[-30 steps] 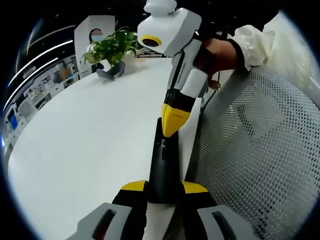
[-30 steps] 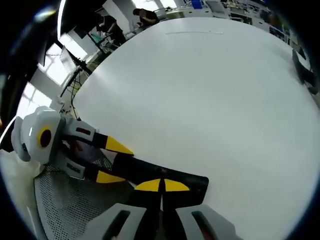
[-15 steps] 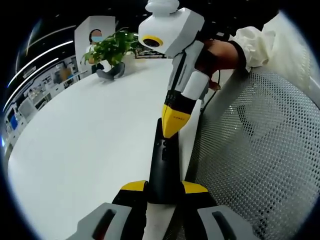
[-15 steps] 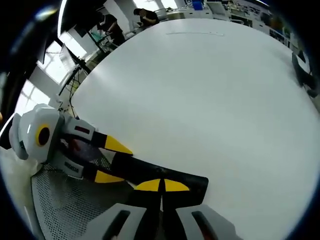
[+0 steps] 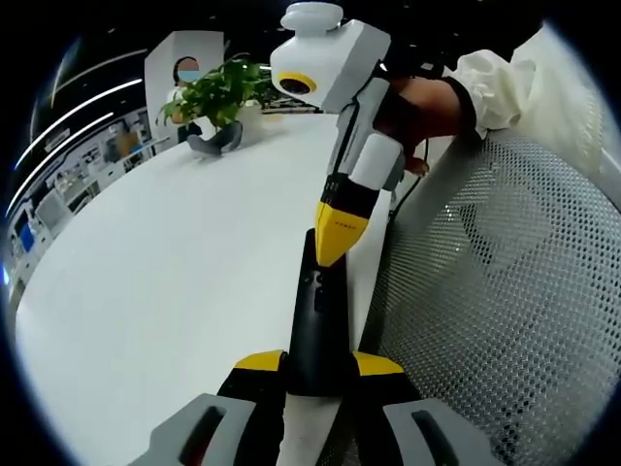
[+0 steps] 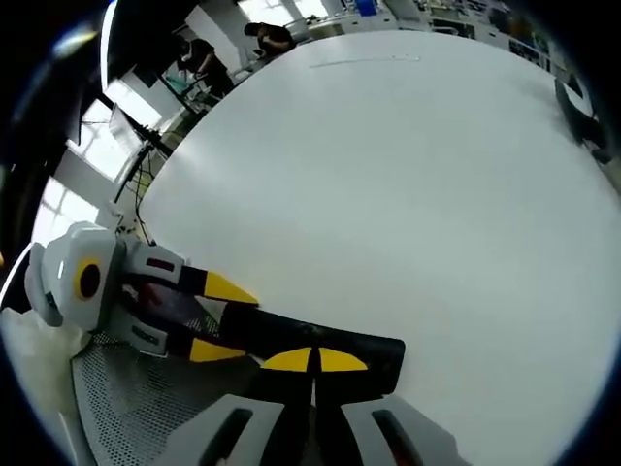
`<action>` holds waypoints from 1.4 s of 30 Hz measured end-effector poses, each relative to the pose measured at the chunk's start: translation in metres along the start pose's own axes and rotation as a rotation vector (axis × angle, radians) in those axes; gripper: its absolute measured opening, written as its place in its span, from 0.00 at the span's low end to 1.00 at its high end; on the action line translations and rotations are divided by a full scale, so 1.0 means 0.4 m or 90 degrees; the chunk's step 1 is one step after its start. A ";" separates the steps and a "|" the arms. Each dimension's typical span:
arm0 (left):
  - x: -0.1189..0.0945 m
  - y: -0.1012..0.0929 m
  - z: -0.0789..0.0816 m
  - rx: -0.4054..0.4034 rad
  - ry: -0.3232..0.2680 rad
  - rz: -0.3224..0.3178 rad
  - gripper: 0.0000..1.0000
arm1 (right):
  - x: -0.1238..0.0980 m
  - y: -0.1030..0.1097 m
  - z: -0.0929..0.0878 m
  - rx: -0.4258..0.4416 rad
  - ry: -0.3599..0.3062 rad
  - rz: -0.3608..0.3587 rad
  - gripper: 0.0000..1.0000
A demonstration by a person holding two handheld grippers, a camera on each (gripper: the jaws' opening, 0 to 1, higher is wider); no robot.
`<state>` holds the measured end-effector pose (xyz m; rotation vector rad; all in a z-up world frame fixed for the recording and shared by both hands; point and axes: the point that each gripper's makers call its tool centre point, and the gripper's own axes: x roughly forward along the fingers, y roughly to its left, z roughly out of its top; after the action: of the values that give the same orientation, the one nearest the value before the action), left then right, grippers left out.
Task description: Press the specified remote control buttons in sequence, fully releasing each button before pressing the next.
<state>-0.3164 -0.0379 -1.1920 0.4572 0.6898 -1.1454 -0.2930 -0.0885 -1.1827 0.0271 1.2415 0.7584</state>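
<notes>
Mid-press: left gripper (image 5: pixel 312 374) clamps remote control (image 5: pixel 316 320); right gripper (image 5: pixel 333 245), jaws closed, tip on buttons; next, lift clear.

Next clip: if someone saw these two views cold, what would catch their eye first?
Probably the black remote control, clamped between the left gripper jaws at the white table edge, with the right gripper yellow tips closed together on its far end. Next, the leafy potted plant at the table's far side, and the perforated mesh surface beside the remote.
</notes>
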 end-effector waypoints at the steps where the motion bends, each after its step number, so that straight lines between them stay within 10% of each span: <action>1: 0.000 0.000 0.000 0.000 0.000 0.000 0.25 | 0.000 0.000 -0.001 -0.002 0.002 -0.001 0.00; 17: -0.001 0.000 0.000 0.000 -0.001 0.000 0.25 | -0.018 -0.019 -0.035 0.061 0.076 -0.039 0.00; 42: 0.000 -0.001 -0.001 0.002 -0.002 -0.001 0.25 | -0.011 -0.024 -0.035 -0.031 0.080 -0.082 0.00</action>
<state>-0.3169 -0.0378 -1.1922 0.4568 0.6857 -1.1493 -0.3005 -0.1033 -1.1881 -0.1412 1.3302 0.6868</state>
